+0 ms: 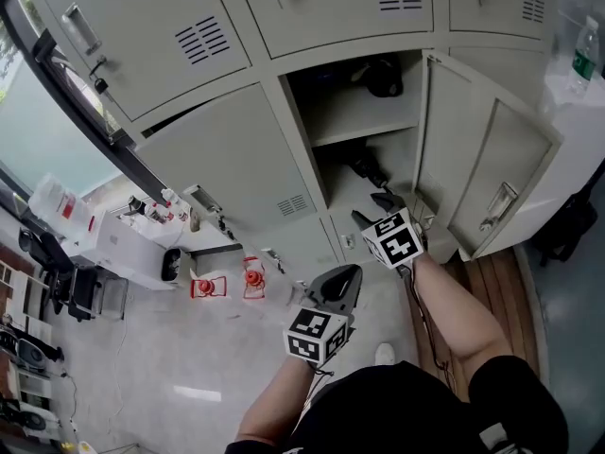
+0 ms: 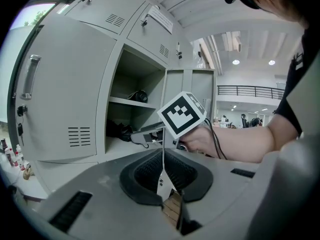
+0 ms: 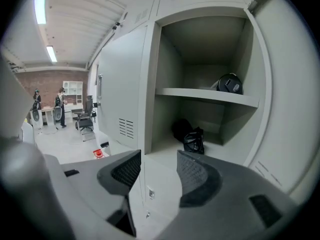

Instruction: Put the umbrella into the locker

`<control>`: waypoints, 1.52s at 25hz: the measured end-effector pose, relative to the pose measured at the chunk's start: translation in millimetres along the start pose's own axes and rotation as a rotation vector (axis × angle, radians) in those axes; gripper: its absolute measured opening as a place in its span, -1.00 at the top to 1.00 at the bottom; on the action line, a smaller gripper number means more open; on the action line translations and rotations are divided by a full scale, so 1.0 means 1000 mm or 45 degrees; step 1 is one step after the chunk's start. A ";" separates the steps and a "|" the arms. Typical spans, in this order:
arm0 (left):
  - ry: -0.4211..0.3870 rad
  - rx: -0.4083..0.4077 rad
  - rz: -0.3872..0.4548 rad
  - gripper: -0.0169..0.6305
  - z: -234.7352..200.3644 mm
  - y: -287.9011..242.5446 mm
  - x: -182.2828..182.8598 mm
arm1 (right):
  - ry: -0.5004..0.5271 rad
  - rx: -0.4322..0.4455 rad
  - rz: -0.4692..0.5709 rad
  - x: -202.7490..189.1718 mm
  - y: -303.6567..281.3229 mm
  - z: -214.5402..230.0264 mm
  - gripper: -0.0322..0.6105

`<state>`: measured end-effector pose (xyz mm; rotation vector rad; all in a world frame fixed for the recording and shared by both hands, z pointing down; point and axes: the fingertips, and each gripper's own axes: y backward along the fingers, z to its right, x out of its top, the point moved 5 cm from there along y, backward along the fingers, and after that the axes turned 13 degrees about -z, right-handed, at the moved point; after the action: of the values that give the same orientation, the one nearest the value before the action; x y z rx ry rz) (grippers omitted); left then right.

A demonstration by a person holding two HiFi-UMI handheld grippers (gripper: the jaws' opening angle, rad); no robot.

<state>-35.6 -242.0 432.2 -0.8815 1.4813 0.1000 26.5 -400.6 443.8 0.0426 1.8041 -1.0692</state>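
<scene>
Seems nearly done: dark folded umbrella (image 3: pixel 192 138) lying on the lower shelf (image 3: pixel 165 155) of the open locker (image 3: pixel 150 84), straight ahead and far beyond the right gripper (image 3: pixel 157 166), wide open, empty and the nearer one, with the left gripper (image 2: pixel 164 156) closed on nothing further back; long axis not clear.

No legible text, brand or number in any view. White label (image 2: pixel 160 19) on upper locker door (image 2: pixel 148 31) — print unreadable. Bottle (image 1: pixel 585 26) label — likewise.
</scene>
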 end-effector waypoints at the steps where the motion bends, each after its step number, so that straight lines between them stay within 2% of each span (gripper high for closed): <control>1: -0.002 -0.006 -0.001 0.88 0.000 0.006 -0.003 | -0.010 0.003 0.004 -0.001 0.004 -0.006 0.04; 11: -0.025 -0.066 0.008 0.88 0.001 0.082 -0.042 | -0.093 -0.059 0.051 -0.017 0.049 -0.083 0.37; 14: -0.031 -0.090 0.018 0.88 0.005 0.104 -0.056 | -0.121 -0.102 0.071 -0.024 0.068 -0.107 0.60; 17: -0.032 -0.110 0.037 0.88 0.008 0.124 -0.067 | -0.139 -0.127 0.090 -0.032 0.086 -0.129 0.72; 27: -0.029 -0.181 0.060 0.88 0.021 0.178 -0.101 | -0.170 -0.161 0.079 -0.061 0.130 -0.193 0.73; 38: -0.017 -0.179 0.081 0.88 0.016 0.199 -0.114 | -0.222 -0.135 0.099 -0.086 0.161 -0.236 0.73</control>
<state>-151.9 -43.3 441.4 -0.9449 1.5035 0.2589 -27.1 -107.1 431.9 -0.0428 1.6851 -0.8929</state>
